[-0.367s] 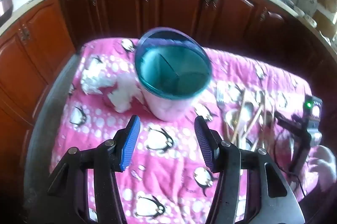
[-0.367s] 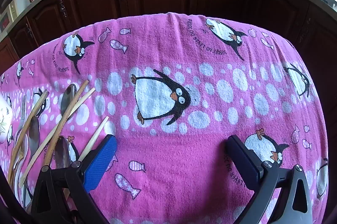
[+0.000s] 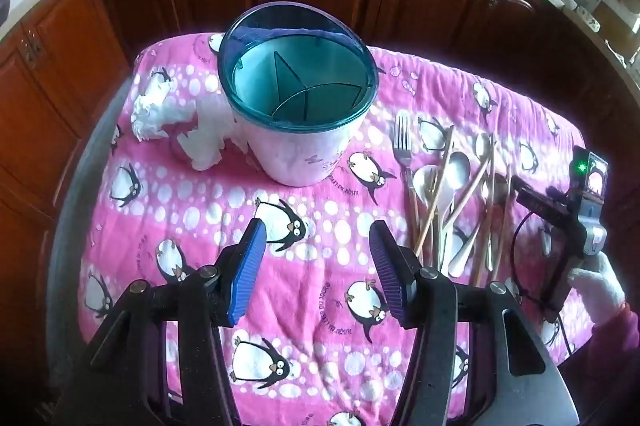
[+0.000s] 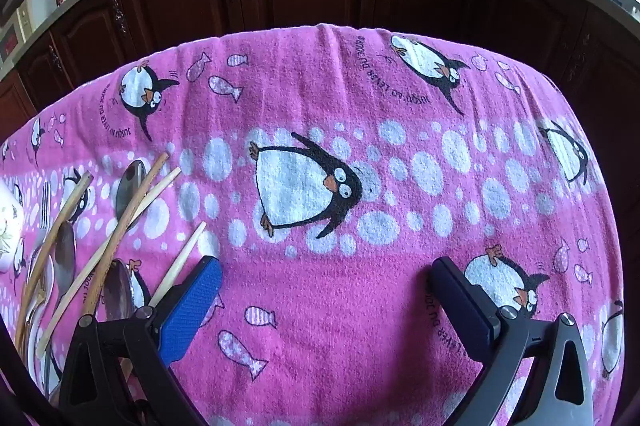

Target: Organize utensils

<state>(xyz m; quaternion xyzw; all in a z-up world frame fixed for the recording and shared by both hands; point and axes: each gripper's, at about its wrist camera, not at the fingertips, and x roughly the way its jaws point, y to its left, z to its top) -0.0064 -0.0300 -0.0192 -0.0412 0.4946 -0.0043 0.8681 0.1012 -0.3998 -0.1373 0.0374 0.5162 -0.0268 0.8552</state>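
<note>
Both tongs stand apart and empty: my left tongs [image 3: 316,262] hover over the penguin towel [image 3: 304,306], my right tongs [image 4: 324,286] likewise, with a wide gap between the pads.

From the left wrist view, the utensil holder [image 3: 298,114] sits upright at 12 o'clock, its divided compartments bare. The heap of utensils [image 3: 452,194], meaning a fork [image 3: 402,146], spoons and chopsticks crossed over one another, lies at 2 o'clock. In the right view one chopstick [image 4: 182,266] ends just beside my left pad [image 4: 192,310], at 9 o'clock.

Nothing is sorted yet, I judge. To pick well, I should take that loose chopstick first, close on its middle, and lift cleanly.

My right tongs point forward and down, slightly off the pile; the left faces the holder.
</note>
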